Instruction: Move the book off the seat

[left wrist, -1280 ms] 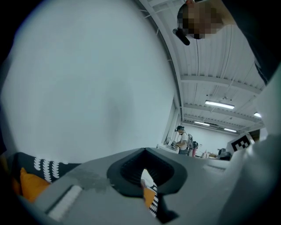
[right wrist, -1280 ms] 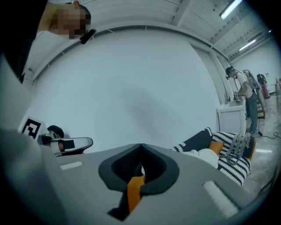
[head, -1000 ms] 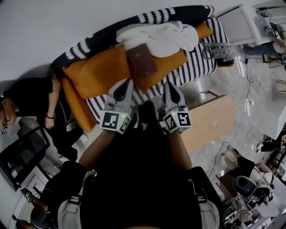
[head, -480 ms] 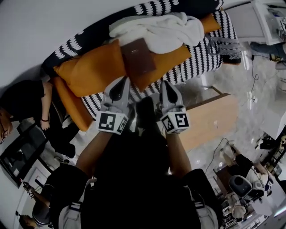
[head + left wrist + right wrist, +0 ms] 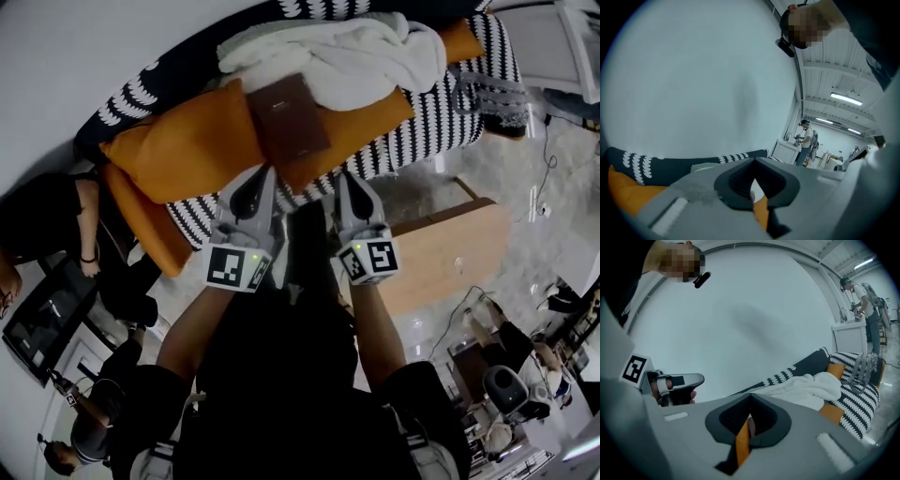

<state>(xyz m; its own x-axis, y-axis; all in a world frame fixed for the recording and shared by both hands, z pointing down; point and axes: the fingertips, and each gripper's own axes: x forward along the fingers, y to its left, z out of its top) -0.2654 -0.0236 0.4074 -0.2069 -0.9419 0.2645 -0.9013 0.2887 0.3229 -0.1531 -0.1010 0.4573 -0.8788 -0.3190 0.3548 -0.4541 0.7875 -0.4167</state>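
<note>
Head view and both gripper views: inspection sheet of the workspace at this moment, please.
Surface: black-and-white patterned sofa, its seat mostly covered by orange cushions.
Job's things: brown book lies flat on the orange cushions, untouched.
Clutter: white blanket heaped at the book's far edge; grey cloth on the sofa's right end.
Grippers: left gripper and right gripper both shut and empty, side by side, short of the book.
Cables: one cable on the floor at the right.
Surroundings: wooden table in front of the sofa; seated person in black at the left; plain wall behind the sofa.
</note>
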